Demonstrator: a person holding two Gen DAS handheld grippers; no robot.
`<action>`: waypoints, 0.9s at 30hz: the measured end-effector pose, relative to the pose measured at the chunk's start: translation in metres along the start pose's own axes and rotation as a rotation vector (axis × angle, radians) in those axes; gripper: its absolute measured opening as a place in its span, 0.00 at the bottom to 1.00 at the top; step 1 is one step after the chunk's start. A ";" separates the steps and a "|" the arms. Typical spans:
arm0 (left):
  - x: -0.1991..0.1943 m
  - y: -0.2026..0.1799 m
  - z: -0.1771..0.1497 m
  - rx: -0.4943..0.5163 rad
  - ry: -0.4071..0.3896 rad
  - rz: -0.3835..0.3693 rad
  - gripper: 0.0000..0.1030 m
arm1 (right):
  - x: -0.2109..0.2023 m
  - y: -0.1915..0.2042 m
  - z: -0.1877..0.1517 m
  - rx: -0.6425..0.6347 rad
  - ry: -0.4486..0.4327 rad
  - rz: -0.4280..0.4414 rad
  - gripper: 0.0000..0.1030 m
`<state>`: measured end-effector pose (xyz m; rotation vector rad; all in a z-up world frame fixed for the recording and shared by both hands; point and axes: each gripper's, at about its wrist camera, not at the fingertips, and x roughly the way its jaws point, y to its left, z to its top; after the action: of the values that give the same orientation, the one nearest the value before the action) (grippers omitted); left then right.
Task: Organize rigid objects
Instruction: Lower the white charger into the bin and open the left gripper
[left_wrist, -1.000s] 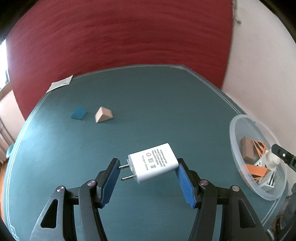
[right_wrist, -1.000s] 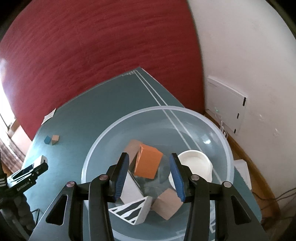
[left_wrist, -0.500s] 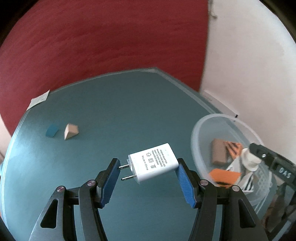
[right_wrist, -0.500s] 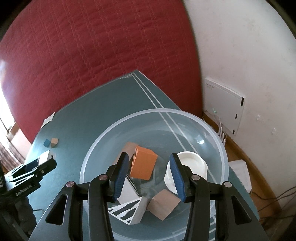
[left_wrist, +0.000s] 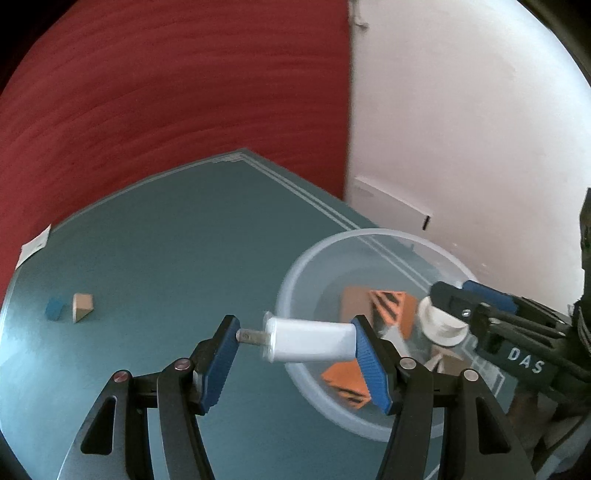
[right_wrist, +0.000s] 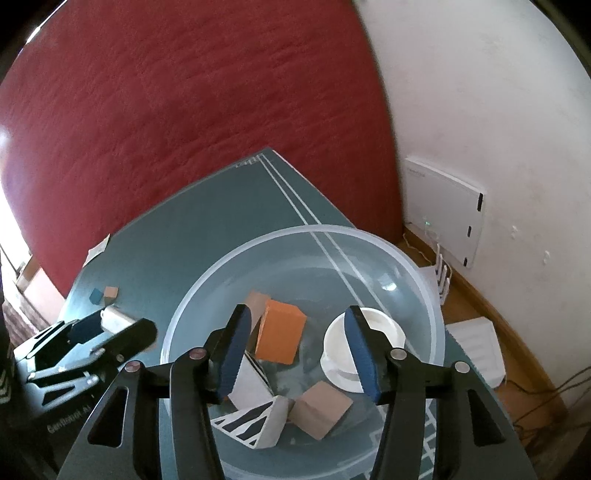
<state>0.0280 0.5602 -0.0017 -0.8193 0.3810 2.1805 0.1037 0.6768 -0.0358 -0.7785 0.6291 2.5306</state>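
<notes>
Two loose pieces: small blue block (left_wrist: 54, 307) and tan wooden wedge (left_wrist: 82, 306) lie side by side at far left of the teal tabletop (left_wrist: 177, 251).
Left gripper (left_wrist: 295, 341): clamped endwise on the white plastic wall charger (left_wrist: 310, 340), one pad on the metal prongs, the other on the flat back end.
Charger position: held in the air, at the near-left rim of the clear plastic bowl (right_wrist: 424, 288).
Handling: likely light, stiff, smooth-sided; the prong contact looks small, so it may pivot. Broad flat sides would grip surer.
Bowl contents: orange block (right_wrist: 280, 336), striped wedges, tan cubes, white cap.
Right gripper (right_wrist: 297, 349): spread apart, empty, above the bowl.
</notes>
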 end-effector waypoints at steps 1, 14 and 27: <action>0.002 -0.003 0.001 0.008 -0.003 -0.014 0.63 | 0.000 0.000 0.000 0.002 0.000 -0.002 0.53; 0.002 0.026 -0.014 -0.085 0.016 -0.002 0.86 | -0.002 -0.001 -0.002 0.014 -0.005 -0.010 0.64; 0.005 0.042 -0.024 -0.135 0.031 0.110 0.98 | 0.000 -0.004 -0.003 0.016 0.006 -0.008 0.75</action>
<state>0.0047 0.5228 -0.0230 -0.9265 0.3027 2.3178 0.1069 0.6789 -0.0393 -0.7824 0.6461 2.5138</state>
